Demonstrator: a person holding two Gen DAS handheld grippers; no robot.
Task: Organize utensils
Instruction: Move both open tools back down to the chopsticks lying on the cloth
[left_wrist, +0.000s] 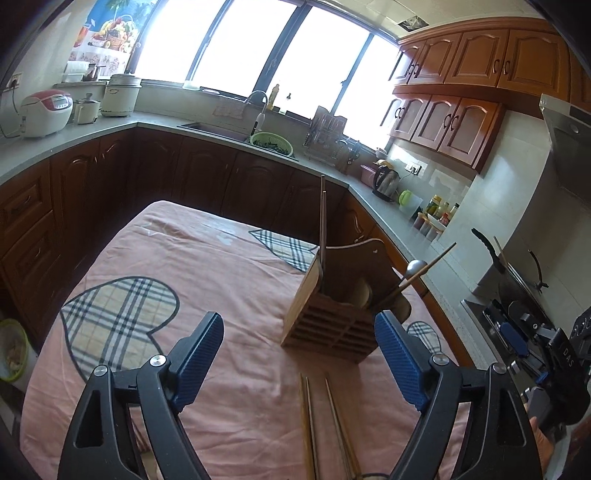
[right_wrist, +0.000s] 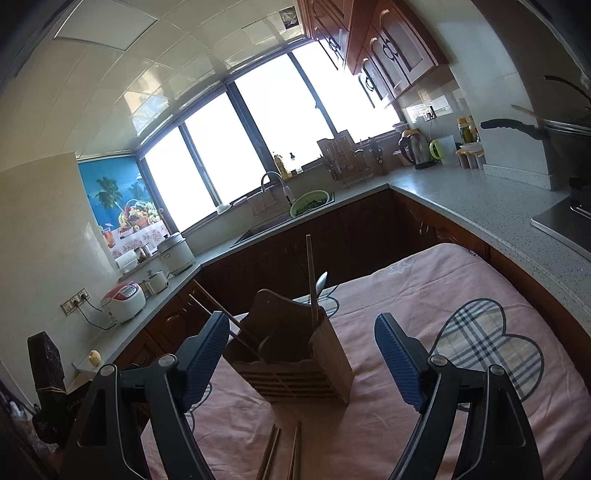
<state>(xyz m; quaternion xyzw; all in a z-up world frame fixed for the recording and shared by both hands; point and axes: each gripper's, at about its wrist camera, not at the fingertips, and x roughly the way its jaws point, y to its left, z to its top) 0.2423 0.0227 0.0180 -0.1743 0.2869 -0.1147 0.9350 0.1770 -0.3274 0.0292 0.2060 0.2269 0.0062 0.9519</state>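
Note:
A wooden utensil holder (left_wrist: 328, 321) (right_wrist: 295, 354) stands on the pink cloth of the table (left_wrist: 221, 288). In it stand upright chopsticks (left_wrist: 322, 229) (right_wrist: 312, 280), a slanted chopstick (left_wrist: 424, 269) (right_wrist: 221, 314) and a metal spoon (left_wrist: 416, 266) (right_wrist: 320, 281). Several loose chopsticks (left_wrist: 325, 424) (right_wrist: 280, 454) lie on the cloth in front of the holder. My left gripper (left_wrist: 299, 354) is open with nothing between its blue pads, just short of the holder. My right gripper (right_wrist: 302, 365) is open too, with the holder beyond its fingers. The right gripper also shows at the left wrist view's right edge (left_wrist: 532, 343).
A grey L-shaped countertop (left_wrist: 391, 214) (right_wrist: 480, 206) runs around the table, with a sink (left_wrist: 218, 130), a green colander (left_wrist: 271, 143), a kettle (left_wrist: 386, 181), rice cookers (left_wrist: 46, 110) and a stove (right_wrist: 565, 221) with a pan. Dark cabinet fronts stand close behind the table.

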